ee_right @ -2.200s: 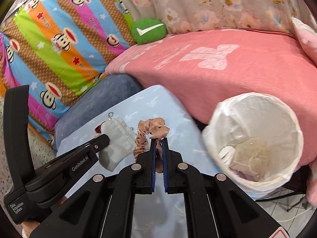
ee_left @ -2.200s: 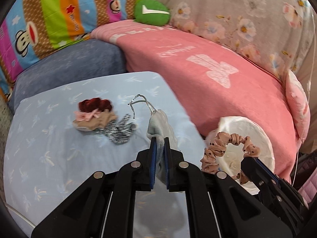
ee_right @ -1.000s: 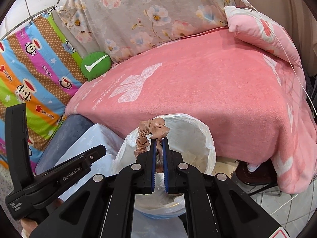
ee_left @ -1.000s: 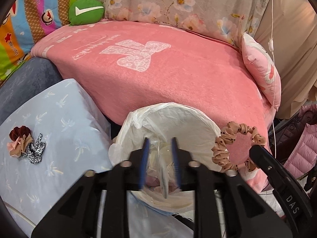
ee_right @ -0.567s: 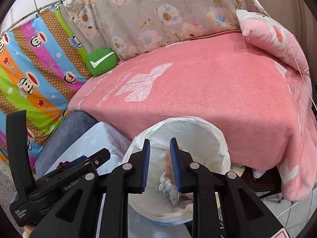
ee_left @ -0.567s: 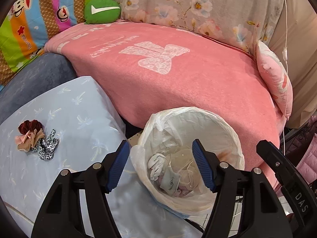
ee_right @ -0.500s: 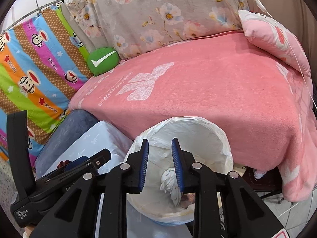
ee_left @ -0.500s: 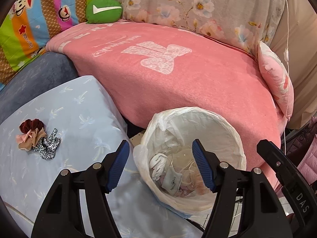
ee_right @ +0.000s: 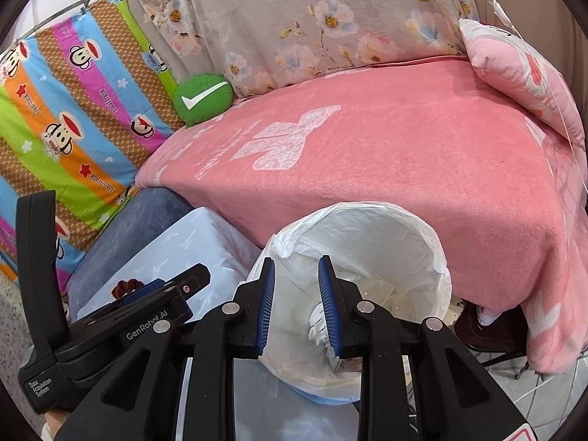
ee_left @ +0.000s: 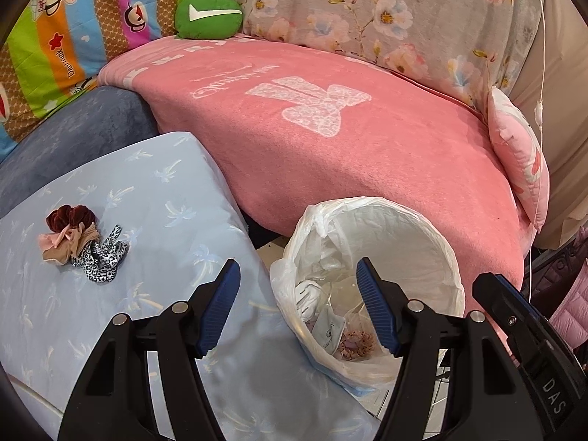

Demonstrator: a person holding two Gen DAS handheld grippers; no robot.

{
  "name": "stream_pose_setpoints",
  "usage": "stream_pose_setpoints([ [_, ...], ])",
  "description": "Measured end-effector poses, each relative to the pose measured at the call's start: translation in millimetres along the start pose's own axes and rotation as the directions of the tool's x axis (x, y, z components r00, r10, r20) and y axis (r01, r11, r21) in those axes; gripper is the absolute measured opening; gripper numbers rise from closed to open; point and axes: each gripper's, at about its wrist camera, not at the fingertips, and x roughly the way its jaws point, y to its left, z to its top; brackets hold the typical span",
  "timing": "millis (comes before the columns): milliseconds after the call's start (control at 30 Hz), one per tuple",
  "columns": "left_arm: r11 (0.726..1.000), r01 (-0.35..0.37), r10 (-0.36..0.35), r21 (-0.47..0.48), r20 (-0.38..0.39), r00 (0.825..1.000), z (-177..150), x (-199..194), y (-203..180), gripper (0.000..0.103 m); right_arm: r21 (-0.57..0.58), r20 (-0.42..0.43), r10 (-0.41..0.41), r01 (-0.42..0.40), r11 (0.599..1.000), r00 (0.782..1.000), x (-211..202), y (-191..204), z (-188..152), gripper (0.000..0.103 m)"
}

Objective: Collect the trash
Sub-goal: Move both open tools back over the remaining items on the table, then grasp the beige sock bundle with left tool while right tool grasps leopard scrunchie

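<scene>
A white-lined trash bin [ee_left: 437, 242] stands on the floor between the light blue table [ee_left: 154, 198] and the pink bed. Inside it lie a grey face mask [ee_left: 329, 330], a pink scrunchie [ee_left: 356, 343] and white crumpled trash. My left gripper [ee_left: 297, 305] is open wide and empty, above the bin's left rim. My right gripper [ee_right: 296, 301] is open and empty over the bin [ee_right: 422, 242]. A small pile of hair ties, dark red, pink-beige and leopard print [ee_left: 82, 244], lies on the table at the left.
The pink blanket-covered bed [ee_left: 330, 128] runs behind the bin, with a green cushion [ee_left: 207, 14] and a pink pillow [ee_left: 522, 161]. A grey-blue cushion [ee_left: 81, 125] sits behind the table. Tiled floor [ee_right: 514, 397] shows at the right.
Both grippers carried their items from the table to the bin and opened. The mask and the pink scrunchie dropped into the bin. Both grippers have since drawn back slightly.
</scene>
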Motion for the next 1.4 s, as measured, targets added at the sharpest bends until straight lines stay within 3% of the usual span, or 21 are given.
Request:
stream_pose_setpoints([
  [467,0.998,-0.016,0.016,-0.053,0.001,1.0,-5,-9,27,0.064,-0.035,-0.018,0.02,-0.02,0.999,1.0,1,21,-8,0.031],
  [667,0.995,-0.031,0.031,-0.089,0.001,1.0,-8,-12,46,0.07,-0.065,-0.035,0.037,-0.039,0.997,0.999,6,37,-13,0.031],
  [1300,0.964,-0.13,0.129,-0.232,-0.017,0.991,-19,-20,142,0.072,-0.167,-0.126,0.091,-0.111,0.98,0.988,37,111,-40,0.034],
  [1400,0.953,-0.152,0.151,-0.263,-0.027,0.988,-23,-21,162,0.077,-0.183,-0.143,0.101,-0.127,0.975,0.985,44,126,-46,0.037],
])
